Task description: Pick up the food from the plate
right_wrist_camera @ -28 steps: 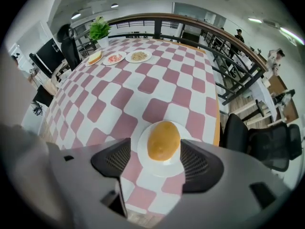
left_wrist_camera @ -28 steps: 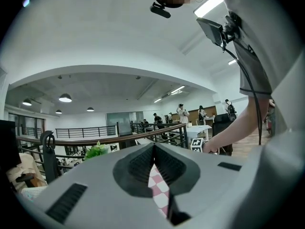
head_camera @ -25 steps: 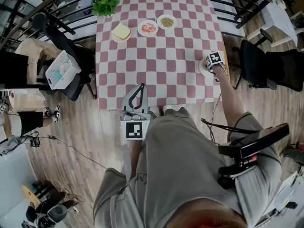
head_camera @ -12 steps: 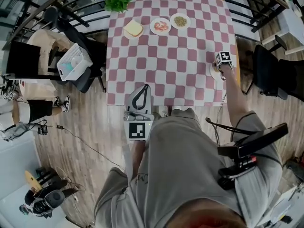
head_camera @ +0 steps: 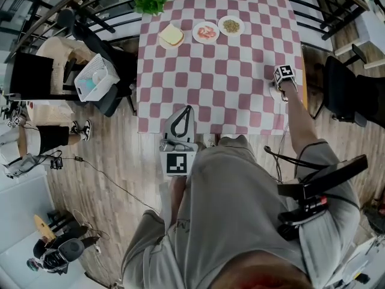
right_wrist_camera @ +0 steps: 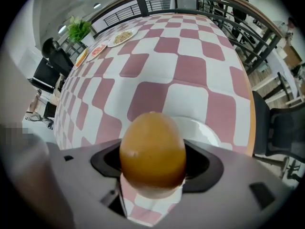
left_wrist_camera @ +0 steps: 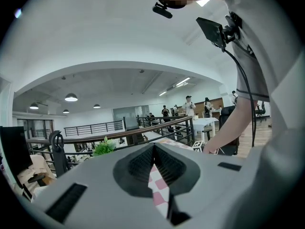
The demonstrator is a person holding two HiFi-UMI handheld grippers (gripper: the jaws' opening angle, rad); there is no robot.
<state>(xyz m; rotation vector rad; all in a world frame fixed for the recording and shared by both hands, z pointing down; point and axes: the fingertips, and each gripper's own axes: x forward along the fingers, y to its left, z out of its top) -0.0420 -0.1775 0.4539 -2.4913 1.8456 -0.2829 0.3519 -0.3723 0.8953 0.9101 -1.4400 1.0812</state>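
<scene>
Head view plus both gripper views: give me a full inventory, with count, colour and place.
Table: one, pink-and-white checked cloth, centre.
Plates with food: three, white, far edge; bread, red slices, brownish grains.
Plant: one, green, far left corner.
Near plate: one, white, right edge.
Egg: one, brown, over the near plate.
Chairs: black, either side of the table.
Basket: one, white, on the left chair.
Railing: dark, beyond the table.
Right tool: shut on the egg.
Left tool: jaws together, empty, near edge.
Person: grey clothes, bare right arm.
</scene>
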